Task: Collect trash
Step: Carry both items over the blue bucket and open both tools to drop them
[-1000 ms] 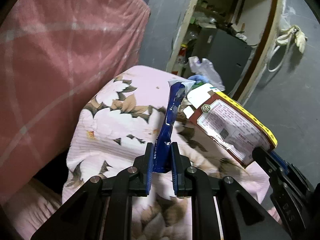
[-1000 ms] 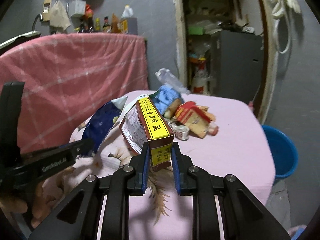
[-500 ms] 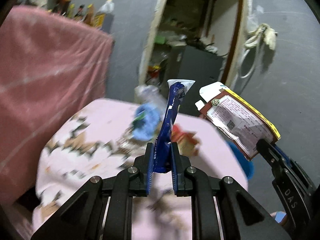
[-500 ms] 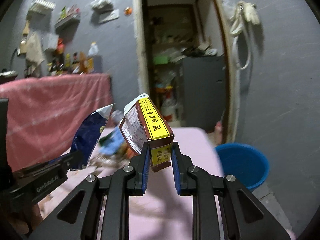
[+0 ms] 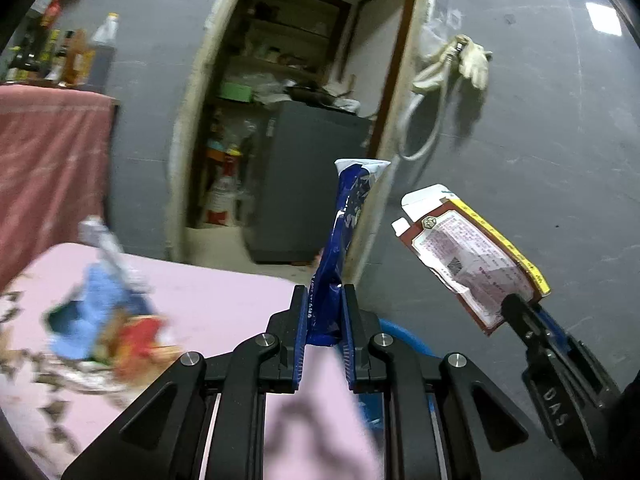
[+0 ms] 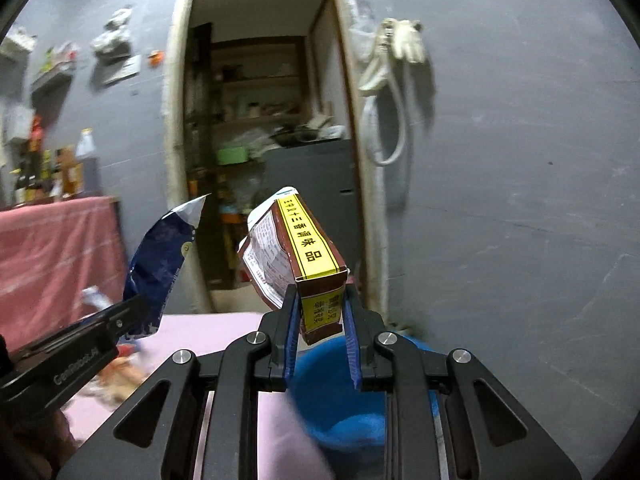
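At frame centre — left gripper [image 5: 324,312] clenched on blue wrapper [image 5: 344,232] | right gripper [image 6: 320,312] grasping brown-yellow box [image 6: 308,256] — blue bucket [image 6: 340,400] below.

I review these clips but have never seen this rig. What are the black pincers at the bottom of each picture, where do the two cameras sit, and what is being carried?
No robot here: a person holds a two-finger gripper in each hand, and each has a fisheye camera looking along its fingers. In the left wrist view, the left gripper is shut on a blue wrapper. In the right wrist view, the right gripper is shut on a brown and yellow carton. Each view also shows the other gripper at its edge. More trash lies blurred on the pink-covered table. A blue basin sits below the carton.
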